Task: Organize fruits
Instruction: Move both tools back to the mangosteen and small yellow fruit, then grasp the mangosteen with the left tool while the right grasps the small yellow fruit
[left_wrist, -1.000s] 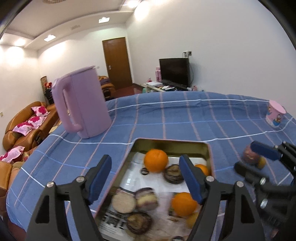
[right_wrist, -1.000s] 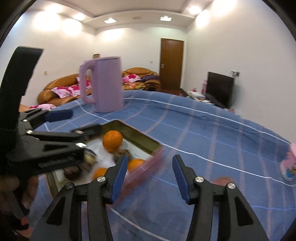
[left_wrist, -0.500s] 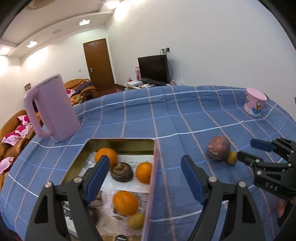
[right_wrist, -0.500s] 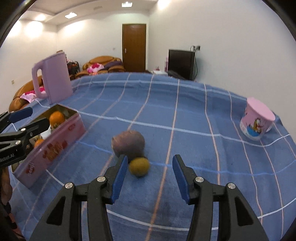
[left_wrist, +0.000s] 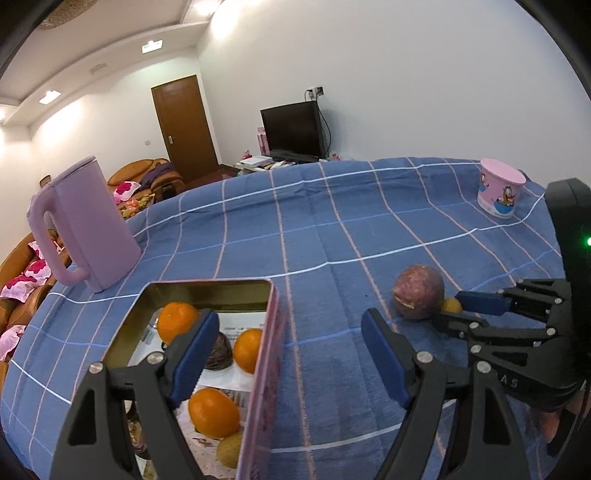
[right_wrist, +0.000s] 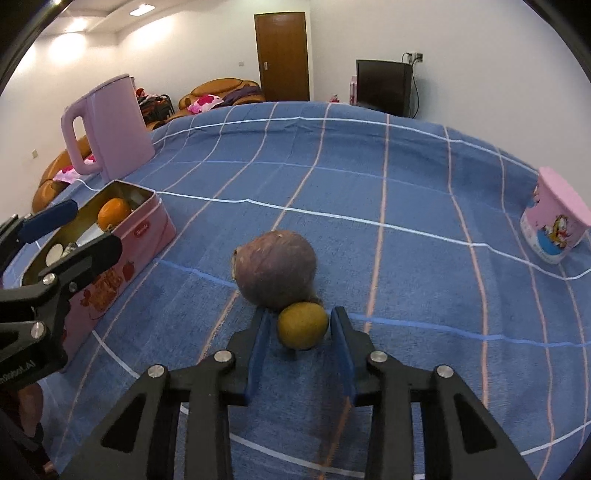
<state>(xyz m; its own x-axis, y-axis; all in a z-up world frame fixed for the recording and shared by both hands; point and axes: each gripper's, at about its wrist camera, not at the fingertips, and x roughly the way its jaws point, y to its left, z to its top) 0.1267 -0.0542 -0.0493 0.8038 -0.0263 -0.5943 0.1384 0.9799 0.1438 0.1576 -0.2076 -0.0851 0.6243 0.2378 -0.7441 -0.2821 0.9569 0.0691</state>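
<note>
Left gripper jaws spread wide; right gripper jaws narrowed, not clamped.

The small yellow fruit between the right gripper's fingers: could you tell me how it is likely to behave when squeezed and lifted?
The small yellow fruit looks round and smooth, so it may roll or slip if the right gripper closes off-centre. It touches the purple fruit, which could be nudged and roll. It is probably light.
</note>
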